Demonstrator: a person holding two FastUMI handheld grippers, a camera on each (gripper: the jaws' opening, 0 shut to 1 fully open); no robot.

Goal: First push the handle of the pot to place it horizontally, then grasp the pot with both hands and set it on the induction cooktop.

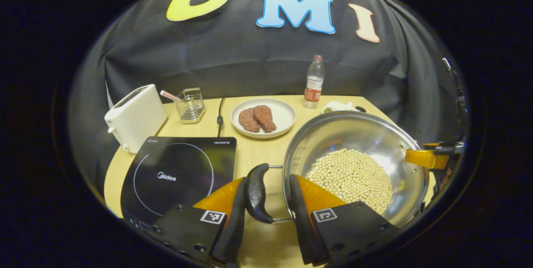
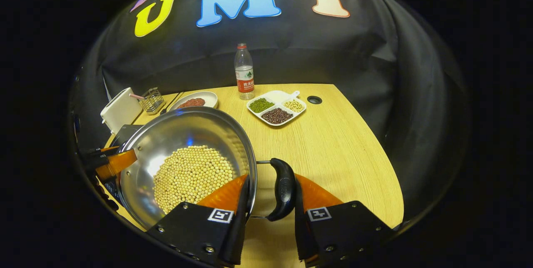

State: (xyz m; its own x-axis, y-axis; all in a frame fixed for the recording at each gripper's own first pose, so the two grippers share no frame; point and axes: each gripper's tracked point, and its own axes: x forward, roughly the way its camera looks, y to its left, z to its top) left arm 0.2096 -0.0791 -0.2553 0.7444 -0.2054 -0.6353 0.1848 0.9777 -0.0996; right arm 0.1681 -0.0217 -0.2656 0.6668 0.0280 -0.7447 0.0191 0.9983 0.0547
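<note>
1. With each gripper's jaws bracketing a pot handle, left gripper (image 1: 266, 199) and right gripper (image 2: 270, 201) not visibly clenched, you're at the two-handed grasp.
2. Close firmly, then carry the pot (image 1: 366, 134) left onto the induction cooktop (image 1: 179, 172).

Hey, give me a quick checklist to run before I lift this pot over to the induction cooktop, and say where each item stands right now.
1. Left tongs straddle the left handle: ok.
2. Right tongs straddle the right handle: ok.
3. Both tongs clamped on their handles: not ok, a gap shows beside each handle.
4. Induction cooktop surface bare: ok.
5. Soybeans sit well below the rim of the pot: ok.
6. Pot resting flat on the table: cannot tell.
</note>
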